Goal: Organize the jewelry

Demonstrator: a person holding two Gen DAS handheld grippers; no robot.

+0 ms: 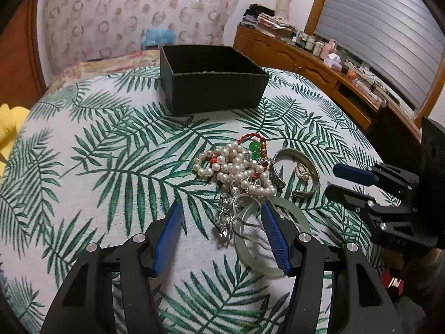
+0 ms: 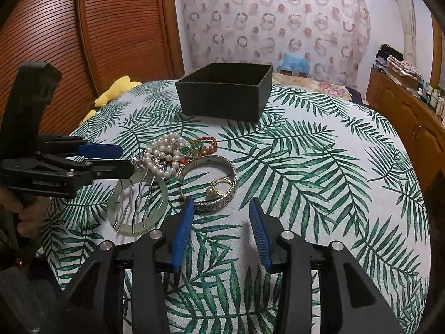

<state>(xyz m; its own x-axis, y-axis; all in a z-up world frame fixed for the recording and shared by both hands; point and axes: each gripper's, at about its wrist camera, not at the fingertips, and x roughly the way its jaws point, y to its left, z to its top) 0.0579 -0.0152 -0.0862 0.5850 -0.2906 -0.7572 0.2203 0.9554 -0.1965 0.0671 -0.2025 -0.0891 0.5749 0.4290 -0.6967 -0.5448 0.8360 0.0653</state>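
The left gripper [image 1: 219,208] hovers low over the jade bangle [image 2: 139,206] and hair comb [image 2: 136,203], jaws spread. The right gripper [image 2: 221,206] points at the silver bangle [image 2: 207,179], jaws spread. The jewelry lies heaped on the leaf-print counter [image 2: 319,167] before the dark box [image 2: 225,97]

Surface: we see a table [image 2: 319,167] under a white cloth printed with green palm fronds.
Far centre: we find a dark open-topped box [image 2: 225,94] standing on the cloth.
Middle: we note a pile of pearl strands [image 2: 164,153] tangled with red cord and green beads.
Near the pile: a silver bangle [image 2: 207,182] lies flat, ringing a gold pearl ring [image 2: 218,188].
Left of the bangle: a pale jade bangle [image 2: 137,208] lies flat, with a silver hair fork [image 2: 139,194] across it.
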